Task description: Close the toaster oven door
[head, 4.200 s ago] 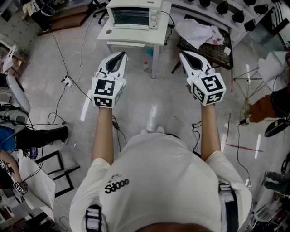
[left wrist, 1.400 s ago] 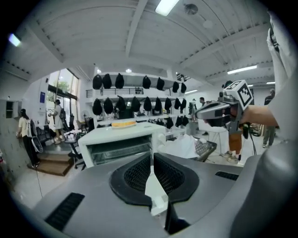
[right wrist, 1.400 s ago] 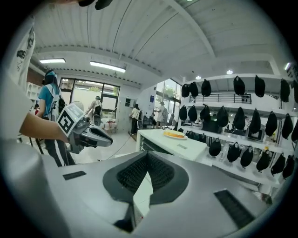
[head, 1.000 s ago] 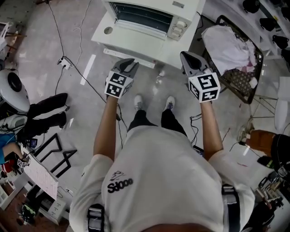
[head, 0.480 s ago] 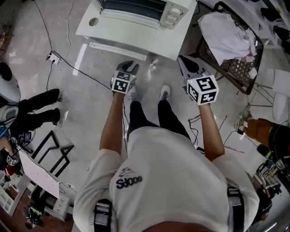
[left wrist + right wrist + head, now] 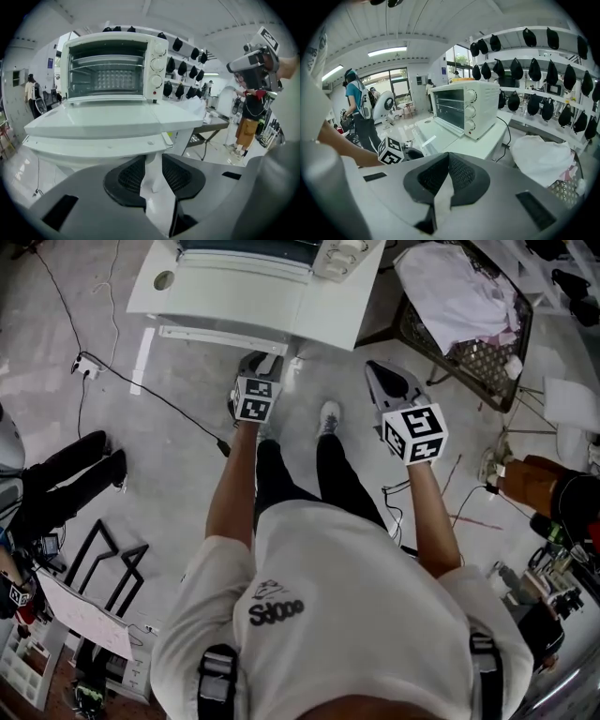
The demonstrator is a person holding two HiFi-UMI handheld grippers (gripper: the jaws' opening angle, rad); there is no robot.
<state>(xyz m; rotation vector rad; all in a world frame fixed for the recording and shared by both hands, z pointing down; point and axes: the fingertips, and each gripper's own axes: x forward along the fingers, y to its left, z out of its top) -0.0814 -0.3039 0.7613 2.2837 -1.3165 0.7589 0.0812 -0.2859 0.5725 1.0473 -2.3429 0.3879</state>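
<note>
White boxy metal toaster oven, glass door folded down open, sits on a white table just beyond the left gripper, whose empty jaws have just been opening; right gripper clenched empty; dark wire basket of white cloth far right.

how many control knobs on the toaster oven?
3. All sit on the right-hand panel of the toaster oven, stacked in one column: top knob, middle knob, bottom knob. None appear hidden.
</note>
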